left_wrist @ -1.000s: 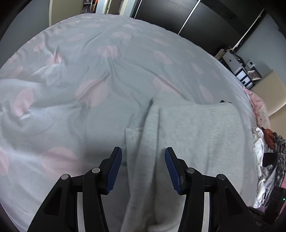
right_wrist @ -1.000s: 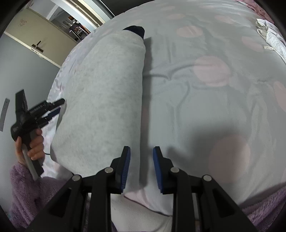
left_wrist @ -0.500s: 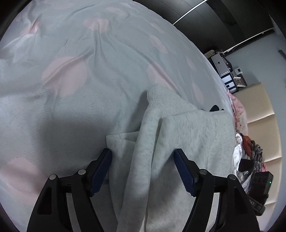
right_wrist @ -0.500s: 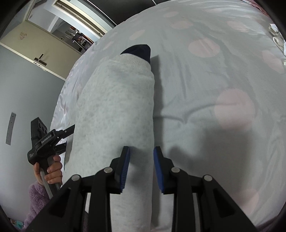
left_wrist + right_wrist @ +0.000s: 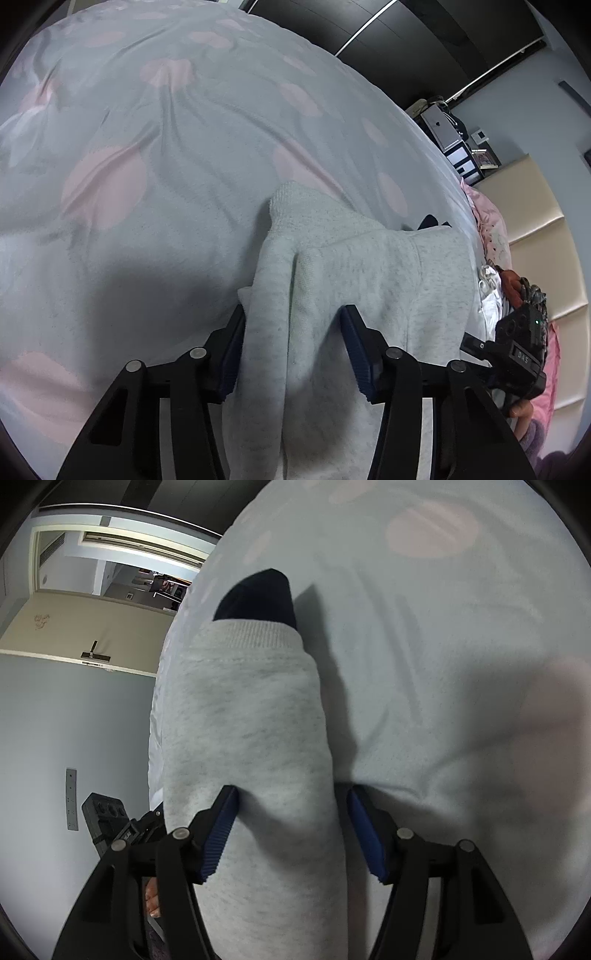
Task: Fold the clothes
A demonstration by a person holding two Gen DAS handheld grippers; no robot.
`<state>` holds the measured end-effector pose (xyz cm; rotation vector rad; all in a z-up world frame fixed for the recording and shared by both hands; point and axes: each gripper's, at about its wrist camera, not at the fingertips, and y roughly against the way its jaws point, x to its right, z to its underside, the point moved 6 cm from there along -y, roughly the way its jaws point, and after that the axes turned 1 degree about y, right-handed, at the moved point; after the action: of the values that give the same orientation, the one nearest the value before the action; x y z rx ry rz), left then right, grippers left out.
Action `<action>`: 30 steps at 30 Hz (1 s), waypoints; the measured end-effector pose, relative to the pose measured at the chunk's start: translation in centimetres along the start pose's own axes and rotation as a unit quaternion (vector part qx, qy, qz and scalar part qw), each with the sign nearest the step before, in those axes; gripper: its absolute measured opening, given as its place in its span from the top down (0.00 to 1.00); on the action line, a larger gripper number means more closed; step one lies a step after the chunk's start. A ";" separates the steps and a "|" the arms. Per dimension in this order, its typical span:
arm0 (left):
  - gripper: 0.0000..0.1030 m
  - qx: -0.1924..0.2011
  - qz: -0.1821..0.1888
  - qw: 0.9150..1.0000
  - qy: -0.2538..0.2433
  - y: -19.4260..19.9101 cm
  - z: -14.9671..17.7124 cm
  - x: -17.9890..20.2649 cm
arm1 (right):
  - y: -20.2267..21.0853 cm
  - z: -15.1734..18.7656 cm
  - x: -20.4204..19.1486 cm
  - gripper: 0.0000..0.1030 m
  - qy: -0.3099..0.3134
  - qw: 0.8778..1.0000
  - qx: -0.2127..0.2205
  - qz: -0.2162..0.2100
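Note:
A light grey sweatshirt point(image 5: 369, 266) lies folded on the bed. In the left wrist view its sleeve and near edge run between the open jaws of my left gripper point(image 5: 291, 347). In the right wrist view the sweatshirt point(image 5: 243, 731) fills the gap between the open jaws of my right gripper point(image 5: 291, 830). A dark navy piece point(image 5: 258, 598) sticks out past its ribbed far hem. Both grippers are low over the cloth, jaws wide on either side of it.
The bed has a pale grey cover with pink spots point(image 5: 166, 147). A pile of other clothes point(image 5: 509, 288) lies at the right edge. A dark wardrobe point(image 5: 406, 40) stands behind the bed. A doorway point(image 5: 122, 572) shows at the left.
Both grippers have moved forward and down onto the sweatshirt. The right jaws have opened wide around the cloth. The left jaws now straddle the sleeve and near edge.

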<state>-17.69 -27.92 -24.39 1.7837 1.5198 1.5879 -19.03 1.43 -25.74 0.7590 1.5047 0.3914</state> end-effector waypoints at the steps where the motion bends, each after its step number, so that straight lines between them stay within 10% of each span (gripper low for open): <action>1: 0.53 0.001 -0.006 1.000 -0.005 0.0 0.0 0.2 | -0.1 0.0 -0.1 0.44 0.000 1.000 0.001 -0.003; 10: 0.72 0.025 -0.035 0.999 -0.010 1.2 -0.2 0.9 | 0.9 1.0 -3.9 0.77 0.050 0.998 0.029 0.039; 22: 0.76 0.154 -0.002 0.988 0.006 10.2 -2.1 1.8 | 4.9 3.4 -18.0 0.80 0.199 0.973 0.091 0.071; 30: 0.76 0.236 -0.031 0.970 0.037 21.4 -6.0 -4.3 | -1.7 5.4 -30.2 0.81 0.269 0.961 0.059 0.021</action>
<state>-11.58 -42.21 -7.89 1.8954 2.1064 1.3519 -16.14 -21.04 -4.92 0.8187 2.0368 0.5767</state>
